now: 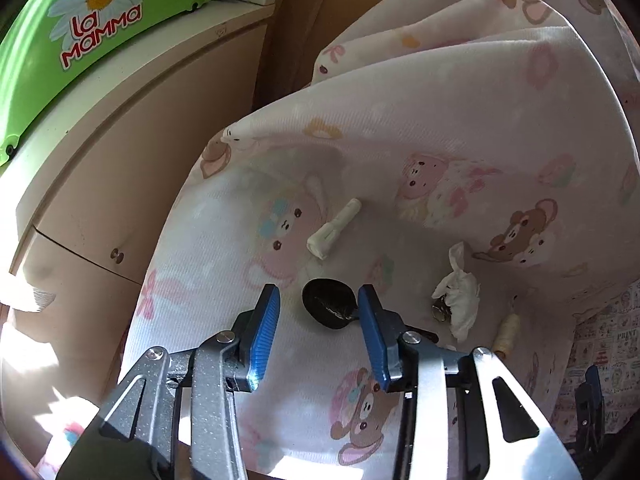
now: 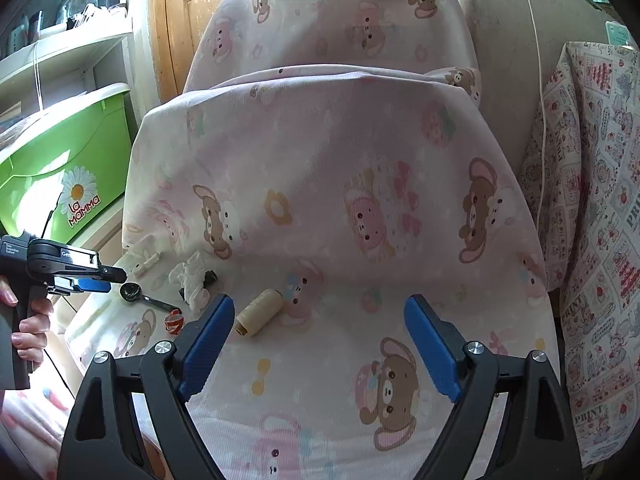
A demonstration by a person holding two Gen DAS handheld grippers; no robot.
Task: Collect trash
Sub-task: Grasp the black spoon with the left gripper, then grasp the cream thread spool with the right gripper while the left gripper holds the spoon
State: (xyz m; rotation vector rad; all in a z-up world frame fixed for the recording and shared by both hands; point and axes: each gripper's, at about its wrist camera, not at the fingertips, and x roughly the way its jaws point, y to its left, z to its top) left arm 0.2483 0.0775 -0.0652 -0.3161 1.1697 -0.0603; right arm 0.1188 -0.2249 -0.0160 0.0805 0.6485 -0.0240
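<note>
On a seat covered in pink bear-print cloth lie several small items. My left gripper is open, its blue fingers either side of a black spoon, just above it. Beyond it lie a cream plastic piece and, to the right, a crumpled white tissue and a cream thread spool. In the right wrist view my right gripper is open and empty above the seat, with the spool just left of its middle. The tissue, the spoon, a red-and-white wrapper and the left gripper are at the left.
A green La Mamma bin stands on a beige cabinet left of the seat. A second cushion stands behind the backrest. A strawberry-print cloth hangs at the right. A small metal piece lies by the tissue.
</note>
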